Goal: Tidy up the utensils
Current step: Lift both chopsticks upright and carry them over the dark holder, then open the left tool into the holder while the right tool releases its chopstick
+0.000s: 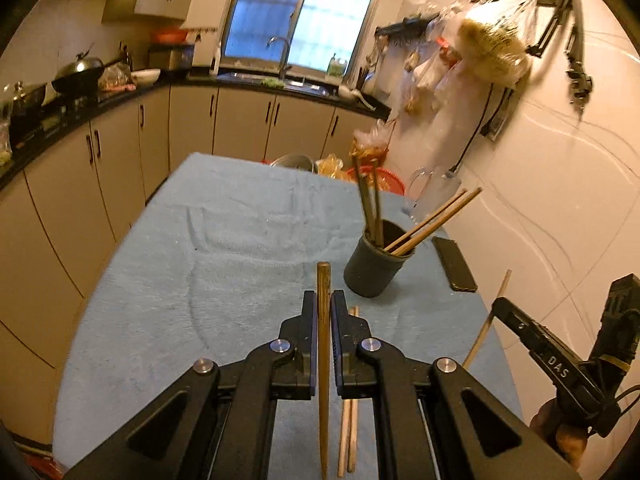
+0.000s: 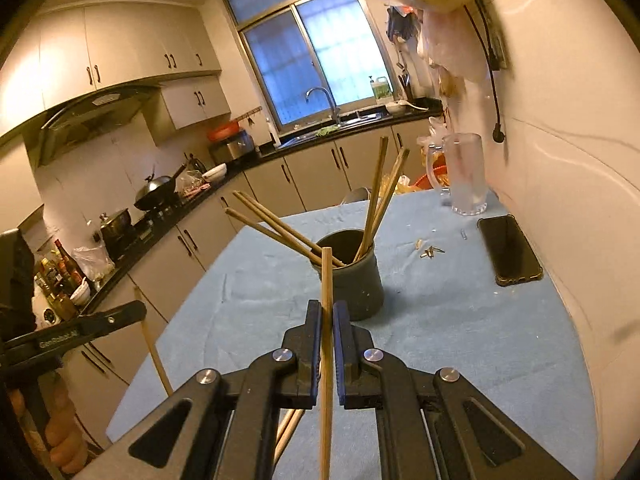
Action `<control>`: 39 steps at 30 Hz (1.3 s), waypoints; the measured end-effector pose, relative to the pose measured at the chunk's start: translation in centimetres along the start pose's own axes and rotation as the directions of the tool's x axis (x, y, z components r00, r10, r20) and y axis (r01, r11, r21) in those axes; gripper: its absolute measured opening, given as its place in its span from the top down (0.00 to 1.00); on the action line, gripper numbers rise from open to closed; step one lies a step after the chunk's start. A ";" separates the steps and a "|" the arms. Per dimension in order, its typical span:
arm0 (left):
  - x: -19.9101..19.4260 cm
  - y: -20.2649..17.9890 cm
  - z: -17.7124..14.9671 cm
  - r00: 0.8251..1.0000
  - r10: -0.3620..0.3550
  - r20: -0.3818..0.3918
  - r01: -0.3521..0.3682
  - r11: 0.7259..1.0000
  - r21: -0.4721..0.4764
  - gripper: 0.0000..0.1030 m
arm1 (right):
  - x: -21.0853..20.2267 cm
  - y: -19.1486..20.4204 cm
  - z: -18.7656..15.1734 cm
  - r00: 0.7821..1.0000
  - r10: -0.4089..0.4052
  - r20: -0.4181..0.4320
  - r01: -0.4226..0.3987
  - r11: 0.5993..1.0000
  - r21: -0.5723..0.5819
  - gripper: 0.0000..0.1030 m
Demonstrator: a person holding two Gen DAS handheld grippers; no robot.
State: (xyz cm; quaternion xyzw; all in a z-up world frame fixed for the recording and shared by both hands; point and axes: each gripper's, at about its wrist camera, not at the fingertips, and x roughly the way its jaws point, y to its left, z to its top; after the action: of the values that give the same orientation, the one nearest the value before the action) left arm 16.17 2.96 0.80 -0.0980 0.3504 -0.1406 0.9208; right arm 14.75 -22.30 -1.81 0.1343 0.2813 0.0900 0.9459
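A dark round holder (image 1: pixel 374 268) stands on the blue-covered table (image 1: pixel 224 240) with several wooden chopsticks leaning in it; it also shows in the right wrist view (image 2: pixel 352 276). My left gripper (image 1: pixel 324 300) is shut on one chopstick (image 1: pixel 323 344), held a little above the table, short of the holder. My right gripper (image 2: pixel 327 310) is shut on another chopstick (image 2: pixel 327 344), just in front of the holder. Two loose chopsticks (image 1: pixel 349 420) lie on the cloth under the left gripper. The right gripper also shows at the right edge of the left wrist view (image 1: pixel 500 304).
A black phone (image 2: pixel 510 250) lies right of the holder near the wall. A glass mug (image 2: pixel 466 176) stands at the table's far right. Small scraps (image 2: pixel 430 252) lie between holder and phone. Kitchen counters (image 1: pixel 80 108) run along the left and back. Bags hang on the right wall (image 1: pixel 492 48).
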 end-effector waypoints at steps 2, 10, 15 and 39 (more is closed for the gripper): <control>-0.8 -0.4 -0.2 1.000 0.009 0.019 -0.009 1.000 0.013 0.94 | -1.1 0.0 0.0 1.000 0.010 0.010 -0.010 1.000 0.001 0.94; -3.6 -0.8 0.3 0.999 0.000 0.054 -0.001 1.000 0.019 0.94 | -4.3 0.5 0.4 0.997 0.018 0.070 -0.017 1.000 -0.013 0.94; -4.7 -1.0 1.4 0.996 -0.011 0.087 0.009 1.000 0.018 0.94 | -5.4 0.5 1.1 0.994 0.019 0.104 -0.018 1.000 -0.009 0.94; 0.0 -7.1 13.8 0.950 -0.101 0.296 0.076 0.993 0.093 0.94 | -2.4 1.0 13.8 0.949 -0.019 0.314 0.028 0.999 -0.025 0.94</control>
State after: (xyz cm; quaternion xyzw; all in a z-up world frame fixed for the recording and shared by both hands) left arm 24.12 -2.56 12.88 -0.0966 0.1960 -0.1794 0.9592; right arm 20.32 -24.77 10.85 0.1296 0.1277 0.0604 0.9815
